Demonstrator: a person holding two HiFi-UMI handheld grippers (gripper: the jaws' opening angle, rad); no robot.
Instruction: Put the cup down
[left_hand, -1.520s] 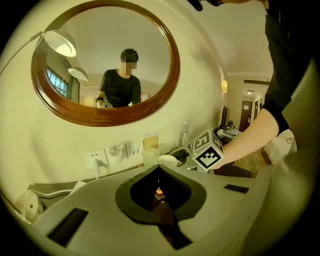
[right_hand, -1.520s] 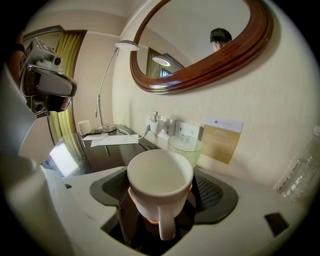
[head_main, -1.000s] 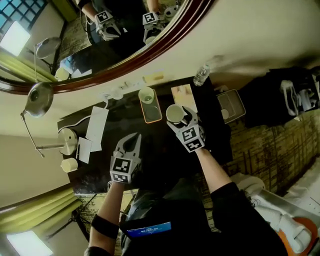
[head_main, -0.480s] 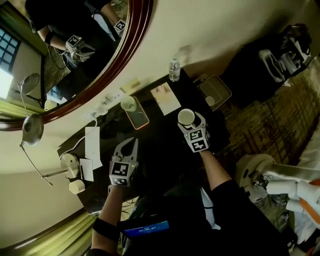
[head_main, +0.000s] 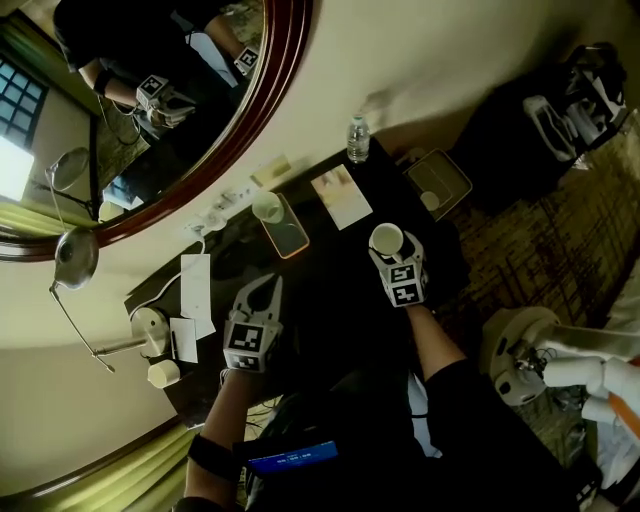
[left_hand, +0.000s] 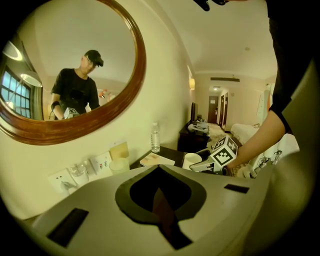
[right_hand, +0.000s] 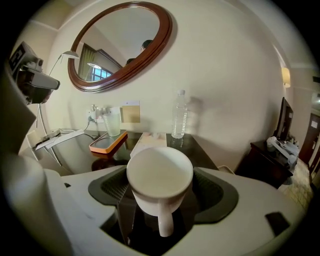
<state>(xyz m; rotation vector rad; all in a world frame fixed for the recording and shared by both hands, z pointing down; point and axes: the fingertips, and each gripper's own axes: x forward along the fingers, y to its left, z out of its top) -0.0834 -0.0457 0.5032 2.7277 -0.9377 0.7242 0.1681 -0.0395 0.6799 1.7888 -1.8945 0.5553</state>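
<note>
A white cup (right_hand: 160, 172) with its handle toward the camera stands upright between the jaws of my right gripper (right_hand: 160, 184). The jaws have just been opening a little; the dark pads still meet the cup's sides. I cannot tell whether its base rests on the dark table (head_main: 330, 290). In the head view the cup (head_main: 386, 238) and right gripper (head_main: 391, 248) are at the table's right end. My left gripper (head_main: 263, 284) hovers over the table's left part, shut and empty. The left gripper view shows its closed jaws (left_hand: 159, 167) and the cup (left_hand: 191, 160) to the right.
At the back stand an orange tray (head_main: 290, 236) with a glass (head_main: 267, 206), a booklet (head_main: 341, 196) and a water bottle (head_main: 358, 138). Papers (head_main: 196, 285), a lamp (head_main: 75, 258) and a small pale cup (head_main: 160, 373) are on the left. A round mirror hangs above.
My right gripper has carried the cup away from the orange tray, to the right and toward me. The left gripper has hardly moved. The head camera has swung.
</note>
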